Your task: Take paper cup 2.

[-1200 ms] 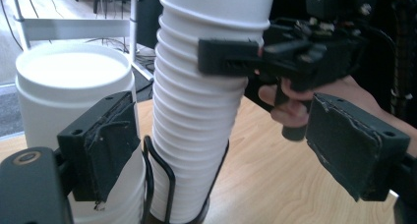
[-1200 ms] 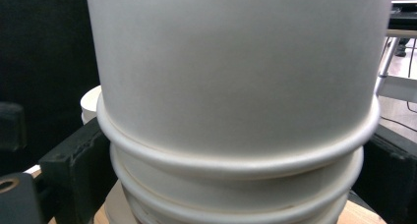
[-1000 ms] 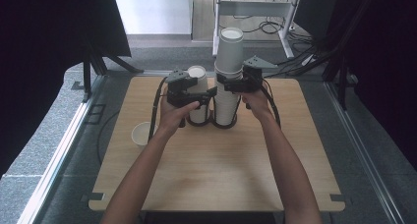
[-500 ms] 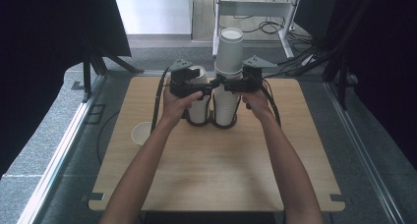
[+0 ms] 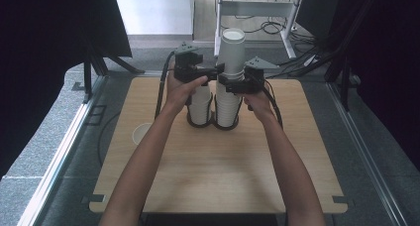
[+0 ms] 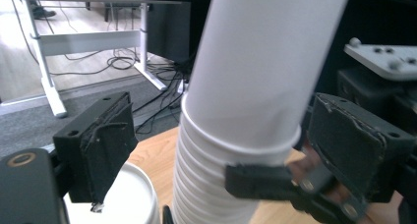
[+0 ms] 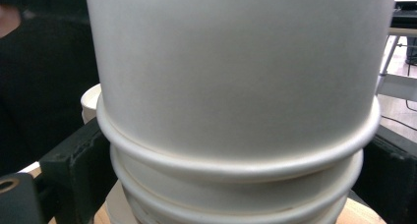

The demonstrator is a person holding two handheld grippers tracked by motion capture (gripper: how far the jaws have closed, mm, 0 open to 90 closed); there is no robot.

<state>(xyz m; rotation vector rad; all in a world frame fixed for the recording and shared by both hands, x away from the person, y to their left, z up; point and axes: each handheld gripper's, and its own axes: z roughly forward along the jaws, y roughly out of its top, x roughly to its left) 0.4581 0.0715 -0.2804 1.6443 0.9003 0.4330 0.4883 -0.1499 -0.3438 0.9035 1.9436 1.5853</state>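
tall stack: paper cups [image 5: 229, 82], standing near far edge of table [image 5: 218, 171], about mid-width
short stack: cups [image 5: 200, 106] just left of tall one, touching or nearly
loose cup: single cup [image 5: 142, 133] by left edge of table, apart from both stacks
progress: top cup of tall stack sits raised above the nested rims, looks part-separated; not yet lifted clear. Judged early/mid, most cups left to move
left tongs: [image 5: 202, 73] at upper part of tall stack, open wide, pads either side w/ gaps, gripping nothing
right tongs: [image 5: 236, 83] at stack's rims; pads flank the cups close, can't tell if clamped
arms: both forearms reach fwd from near edge, hands level, tongs nearly meeting at the stack
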